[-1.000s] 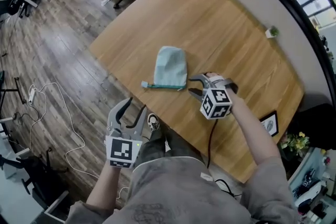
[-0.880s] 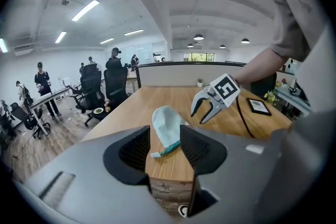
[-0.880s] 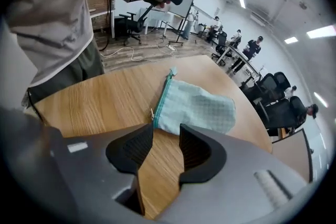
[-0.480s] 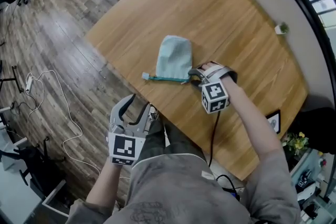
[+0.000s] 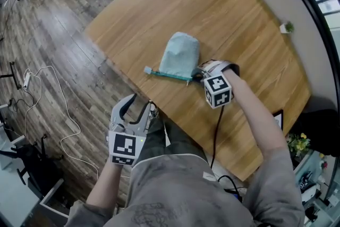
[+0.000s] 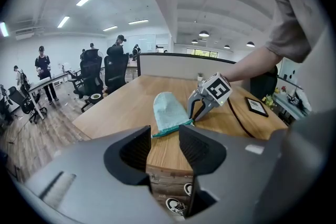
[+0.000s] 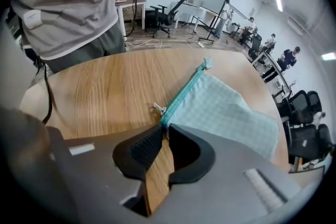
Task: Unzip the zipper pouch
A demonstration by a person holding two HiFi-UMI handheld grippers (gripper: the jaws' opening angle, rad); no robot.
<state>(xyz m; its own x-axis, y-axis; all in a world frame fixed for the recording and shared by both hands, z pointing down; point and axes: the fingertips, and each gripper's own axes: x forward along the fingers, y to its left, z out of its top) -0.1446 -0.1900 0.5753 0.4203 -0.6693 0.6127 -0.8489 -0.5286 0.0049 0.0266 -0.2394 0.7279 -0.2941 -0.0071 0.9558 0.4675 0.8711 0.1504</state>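
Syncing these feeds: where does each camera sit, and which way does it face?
Head view: on the person's head, steeply down at table, pouch, floor; shows torso, arms, left gripper, right gripper.
Left gripper view: off the table's near edge, facing across it at pouch and right gripper; own jaws open, empty.
Right gripper view: over the table, facing back toward the person; jaws have just been closing on the pouch's corner; torso shows.
All three share the pouch.

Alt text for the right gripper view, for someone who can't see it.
The right gripper, whose jaws have just been closing, pinches the zipper-end corner of a pale teal zipper pouch lying on a wooden table. Its metal zipper pull sits just beyond the tips.
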